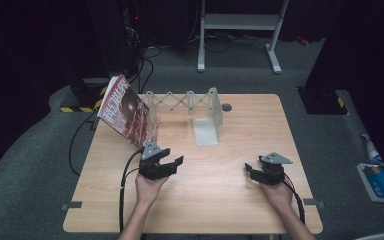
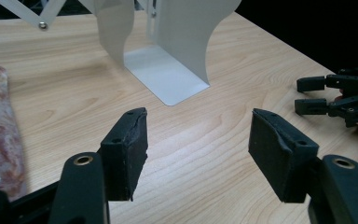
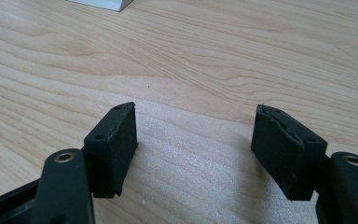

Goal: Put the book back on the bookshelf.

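Observation:
A red-covered magazine stands tilted at the table's back left, leaning on a white accordion book rack. The rack's right end is an upright white bookend with a flat foot on the wood. My left gripper is open in front of the magazine; in the left gripper view its jaws stand wide apart and hold nothing, facing the bookend. A strip of the magazine lies at that view's left. My right gripper is open at the right, over bare wood.
The wooden table has a small dark round disc near its back edge. On the floor are a white metal stand behind, a yellow-black striped box at left, and a blue-white pack at right.

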